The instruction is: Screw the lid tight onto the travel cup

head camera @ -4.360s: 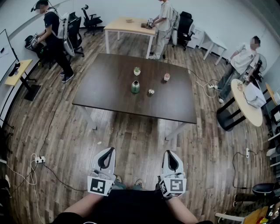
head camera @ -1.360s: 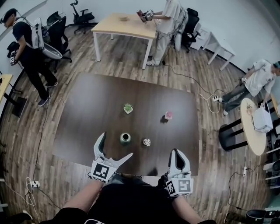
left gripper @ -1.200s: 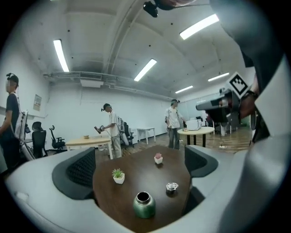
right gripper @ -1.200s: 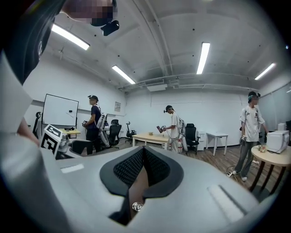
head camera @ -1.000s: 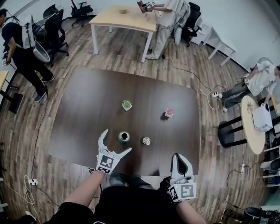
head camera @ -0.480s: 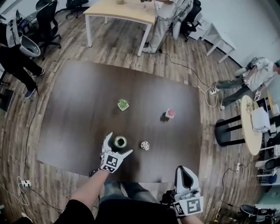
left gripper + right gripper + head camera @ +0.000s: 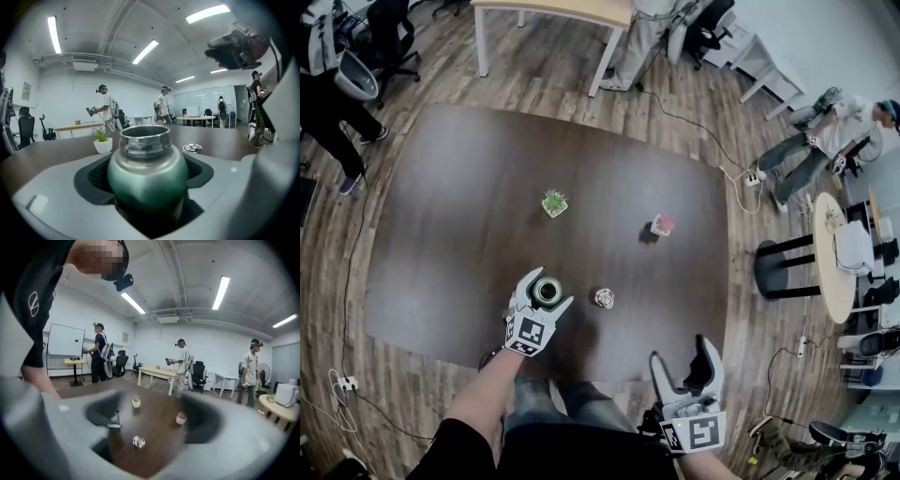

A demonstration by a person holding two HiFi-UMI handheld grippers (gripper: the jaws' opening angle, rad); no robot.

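The green steel travel cup (image 7: 547, 292) stands upright and lidless near the front of the dark table (image 7: 459, 197). My left gripper (image 7: 548, 287) has just been closing and is shut on the cup. In the left gripper view the cup's body (image 7: 147, 176) fills the space between the dark pads (image 7: 93, 176). The small silver lid (image 7: 604, 298) lies on the table just right of the cup, apart from it. My right gripper (image 7: 681, 352) hovers off the table's front edge. Its jaws have just been opening, and nothing is between them.
A small potted plant (image 7: 553, 202) and a pink pot (image 7: 662, 224) stand farther back on the table. Several people work at other desks around the room. A round side table (image 7: 830, 253) and a stool are at the right, and cables lie on the wooden floor.
My left gripper has dropped to the cup and closed its wide jaws around it. My right gripper has sunk a little near the table's front edge and parted its jaws.
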